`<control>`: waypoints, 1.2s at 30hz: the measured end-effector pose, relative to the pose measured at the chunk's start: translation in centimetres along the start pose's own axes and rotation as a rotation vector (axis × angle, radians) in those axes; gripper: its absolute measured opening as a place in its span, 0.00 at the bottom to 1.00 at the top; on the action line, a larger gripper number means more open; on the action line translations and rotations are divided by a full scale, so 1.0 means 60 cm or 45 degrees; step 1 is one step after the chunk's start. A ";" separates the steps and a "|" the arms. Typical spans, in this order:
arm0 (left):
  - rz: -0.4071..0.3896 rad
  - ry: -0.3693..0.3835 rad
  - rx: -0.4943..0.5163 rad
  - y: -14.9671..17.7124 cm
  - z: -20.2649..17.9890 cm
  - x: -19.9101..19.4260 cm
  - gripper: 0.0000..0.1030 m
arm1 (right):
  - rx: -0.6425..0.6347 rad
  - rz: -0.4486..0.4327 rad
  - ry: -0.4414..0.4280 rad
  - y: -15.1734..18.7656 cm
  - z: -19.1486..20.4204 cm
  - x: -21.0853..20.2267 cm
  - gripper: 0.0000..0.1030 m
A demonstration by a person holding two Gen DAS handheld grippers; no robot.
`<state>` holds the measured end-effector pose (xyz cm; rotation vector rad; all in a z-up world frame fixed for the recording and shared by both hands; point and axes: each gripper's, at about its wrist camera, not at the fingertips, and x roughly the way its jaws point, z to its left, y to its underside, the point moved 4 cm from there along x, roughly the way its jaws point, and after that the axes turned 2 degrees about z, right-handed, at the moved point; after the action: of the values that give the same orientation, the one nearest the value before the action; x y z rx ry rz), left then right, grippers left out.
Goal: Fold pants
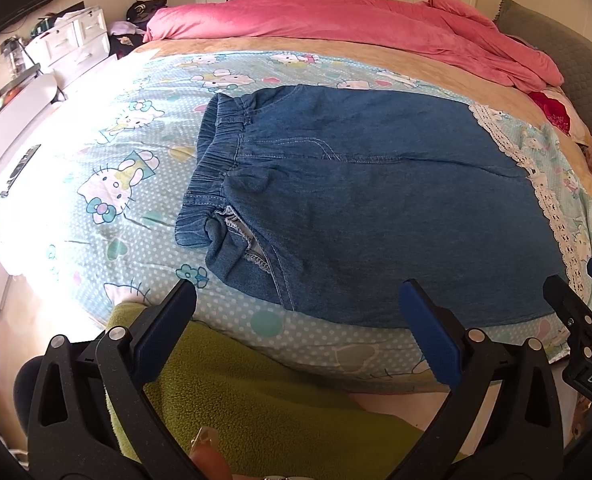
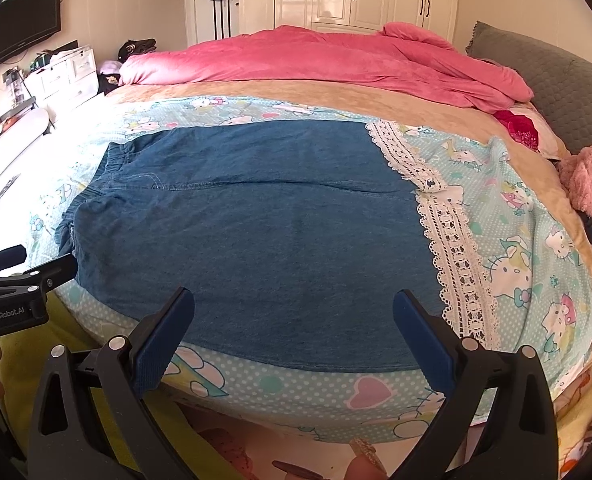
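Observation:
Blue denim pants [image 1: 376, 208] lie flat on the bed, elastic waistband [image 1: 211, 168] to the left, white lace hem [image 2: 452, 240] to the right. The pants also fill the middle of the right wrist view [image 2: 255, 232]. My left gripper [image 1: 296, 296] is open and empty, hovering over the near edge of the pants by the waist end. My right gripper [image 2: 293, 304] is open and empty over the near edge of the legs. Each gripper shows at the edge of the other's view: the right one [image 1: 584, 304], the left one [image 2: 23, 276].
The pants rest on a light blue cartoon-cat sheet [image 1: 135, 184]. A pink duvet [image 2: 316, 60] is heaped at the far side, a grey pillow [image 2: 560, 88] at the right. A green fleece [image 1: 255, 392] lies below the bed's near edge. White drawers [image 1: 71, 44] stand at the left.

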<state>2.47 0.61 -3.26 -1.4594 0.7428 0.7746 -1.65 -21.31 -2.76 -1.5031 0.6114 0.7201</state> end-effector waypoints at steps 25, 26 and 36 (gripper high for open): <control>0.012 0.011 -0.030 -0.032 0.017 0.028 0.92 | -0.022 0.000 -0.019 -0.036 0.008 0.026 0.96; 0.012 0.009 -0.036 -0.040 0.022 0.034 0.92 | -0.026 0.003 -0.023 -0.042 0.009 0.030 0.96; 0.049 -0.043 -0.078 -0.101 0.086 0.093 0.92 | -0.086 0.049 -0.102 -0.127 0.031 0.107 0.96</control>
<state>10.49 5.99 -4.50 -1.4875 0.7289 0.8559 8.14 -18.71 -2.53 -1.5201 0.5613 0.8335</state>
